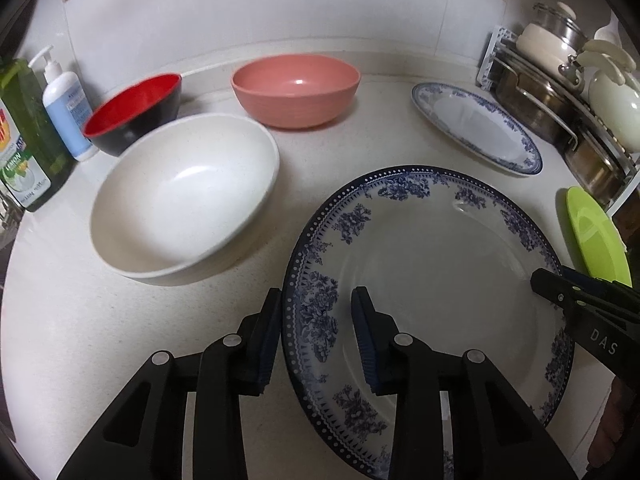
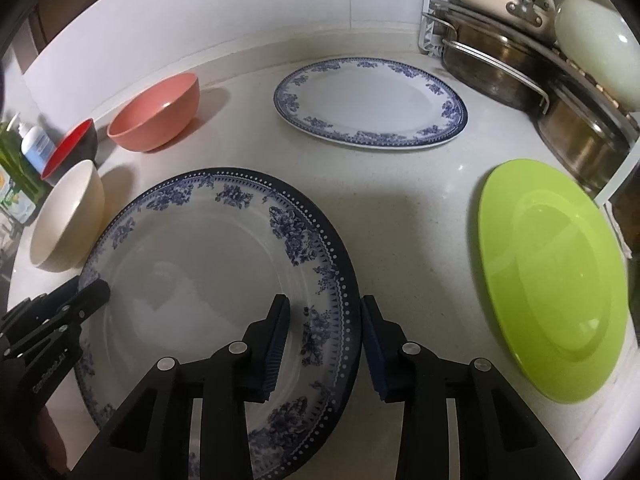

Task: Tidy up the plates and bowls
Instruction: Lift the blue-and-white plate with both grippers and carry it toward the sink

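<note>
Round blue-patterned plate [image 1: 432,280] lies flat on the counter [image 1: 360,128], between the two tools. The left tool [image 1: 316,332] straddles its left rim, one finger outside the edge and one over the plate's face, jaws apart and gripping nothing yet. The right tool [image 2: 326,340] does the same on the opposite rim, also parted and holding nothing. So each rim runs between a pair of fingers, and closing them looks like the next step. Left of this plate sits the white bowl [image 1: 184,196]; right of it, the green plate [image 2: 552,276]. Beyond it lie the oval plate [image 2: 372,100], the pink bowl [image 1: 296,88] and the red-and-black bowl [image 1: 136,112].
</note>
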### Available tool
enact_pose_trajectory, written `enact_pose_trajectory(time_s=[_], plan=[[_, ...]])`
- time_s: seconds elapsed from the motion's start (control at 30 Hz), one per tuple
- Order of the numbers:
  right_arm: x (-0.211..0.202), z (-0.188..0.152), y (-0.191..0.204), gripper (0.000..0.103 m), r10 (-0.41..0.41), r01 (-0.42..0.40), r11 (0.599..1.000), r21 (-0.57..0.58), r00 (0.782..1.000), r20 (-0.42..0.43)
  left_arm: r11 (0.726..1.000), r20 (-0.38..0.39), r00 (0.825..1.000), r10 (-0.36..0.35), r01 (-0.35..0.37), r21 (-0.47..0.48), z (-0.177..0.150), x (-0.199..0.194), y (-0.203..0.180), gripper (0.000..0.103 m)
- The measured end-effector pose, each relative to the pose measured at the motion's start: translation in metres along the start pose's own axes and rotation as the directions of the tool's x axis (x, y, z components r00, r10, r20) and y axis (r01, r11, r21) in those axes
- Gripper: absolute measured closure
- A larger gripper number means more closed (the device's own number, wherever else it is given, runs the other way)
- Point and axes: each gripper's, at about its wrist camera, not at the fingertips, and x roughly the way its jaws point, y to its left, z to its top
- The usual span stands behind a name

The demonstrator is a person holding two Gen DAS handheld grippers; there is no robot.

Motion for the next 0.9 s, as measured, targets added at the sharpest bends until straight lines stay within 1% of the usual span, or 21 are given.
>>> enact_pose_trajectory(time_s=[0.2,0.4,0.67,0.9], plan=[[-0.031,0.002,0.006,0.066,-0.001,0.001,1.000,-0.007,0.999,0.049,1.000,0.067,0.998,-0.002,0.002,-0.003,0.003,-0.028,0.004,0.068],[-0.056,0.000,0.022,0.066,0.016,-0.013,0.999,-0.035,0.996,0.089,0.999,0.117,0.993,0.016,-0.013,-0.031,-0.002,-0.057,0.021,0.068],[-0.076,-0.006,0.061,0.066,0.071,-0.059,0.993,-0.102,0.990,0.120,0.993,0.160,0.984,0.078,-0.063,-0.097,-0.018,-0.091,0.057,0.068],[-0.086,-0.015,0.104,0.066,0.125,-0.102,0.980,-0.170,0.983,0.131,0.981,0.174,0.975,0.140,-0.112,-0.162,-0.039,-0.117,0.098,0.068]])
